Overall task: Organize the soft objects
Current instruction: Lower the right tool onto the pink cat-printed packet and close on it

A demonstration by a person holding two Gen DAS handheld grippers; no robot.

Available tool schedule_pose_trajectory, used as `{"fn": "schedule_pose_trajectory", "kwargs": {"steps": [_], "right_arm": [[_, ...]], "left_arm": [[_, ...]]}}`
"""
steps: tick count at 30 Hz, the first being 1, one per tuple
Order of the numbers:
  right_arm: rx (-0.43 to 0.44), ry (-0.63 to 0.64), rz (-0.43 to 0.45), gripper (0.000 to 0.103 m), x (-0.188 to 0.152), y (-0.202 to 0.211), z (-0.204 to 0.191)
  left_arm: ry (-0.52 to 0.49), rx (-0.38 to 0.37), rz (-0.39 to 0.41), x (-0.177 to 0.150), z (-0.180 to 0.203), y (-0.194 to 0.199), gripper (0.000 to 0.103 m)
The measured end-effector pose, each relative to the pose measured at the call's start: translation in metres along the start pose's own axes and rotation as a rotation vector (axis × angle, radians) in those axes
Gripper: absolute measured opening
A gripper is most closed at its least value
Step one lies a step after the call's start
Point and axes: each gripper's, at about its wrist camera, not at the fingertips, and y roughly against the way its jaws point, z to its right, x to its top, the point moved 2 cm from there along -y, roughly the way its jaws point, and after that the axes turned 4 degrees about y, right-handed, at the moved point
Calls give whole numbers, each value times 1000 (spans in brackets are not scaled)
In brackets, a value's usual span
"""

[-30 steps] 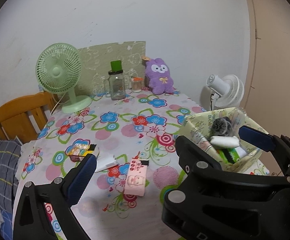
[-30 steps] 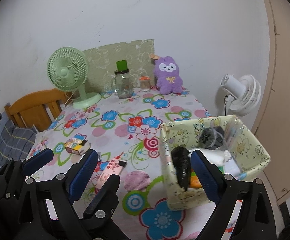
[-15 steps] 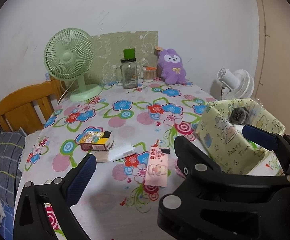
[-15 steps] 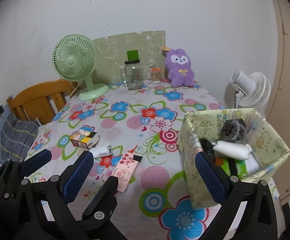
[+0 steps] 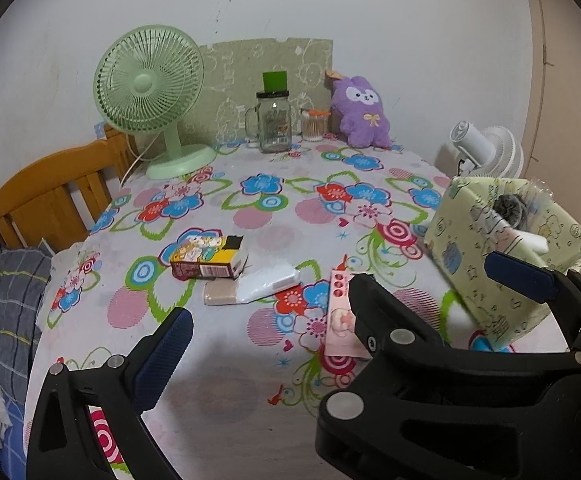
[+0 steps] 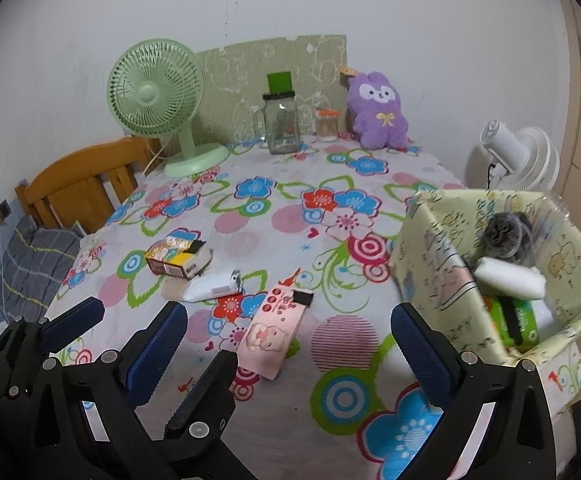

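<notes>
A pink flat pouch (image 6: 275, 330) lies on the flowered tablecloth near the front; it also shows in the left wrist view (image 5: 340, 312). A white packet (image 6: 212, 287) over a beige pad (image 5: 220, 298) and a small colourful box (image 6: 178, 258) lie to its left. A pale green fabric bin (image 6: 442, 248) at the right holds a white roll (image 6: 508, 276), a grey soft thing (image 6: 502, 232) and a green pack (image 6: 512, 318). A purple plush bunny (image 6: 378, 110) sits at the back. My left gripper (image 5: 330, 308) and right gripper (image 6: 290, 344) are both open and empty above the table's front.
A green desk fan (image 6: 158, 96), a glass jar with a green lid (image 6: 282, 122) and a small cotton-swab jar (image 6: 327, 122) stand at the back against a green board. A white fan (image 6: 518, 156) stands off the right edge. A wooden chair (image 6: 78, 184) is at the left.
Both grippers have drawn back and to the left from the bin, so the pouch, packet and box now sit nearer the middle of each view. Both stay open.
</notes>
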Motion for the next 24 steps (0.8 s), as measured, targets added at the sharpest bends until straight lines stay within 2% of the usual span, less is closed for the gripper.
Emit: {"fn": "schedule_pose_trajectory", "kwargs": {"steps": [12, 24], "right_arm": [[24, -3, -102, 102, -6, -45, -9], [20, -19, -191, 92, -13, -86, -9]], "left_arm": [[40, 21, -88, -8, -18, -38, 102], [41, 37, -174, -12, -26, -73, 102]]}}
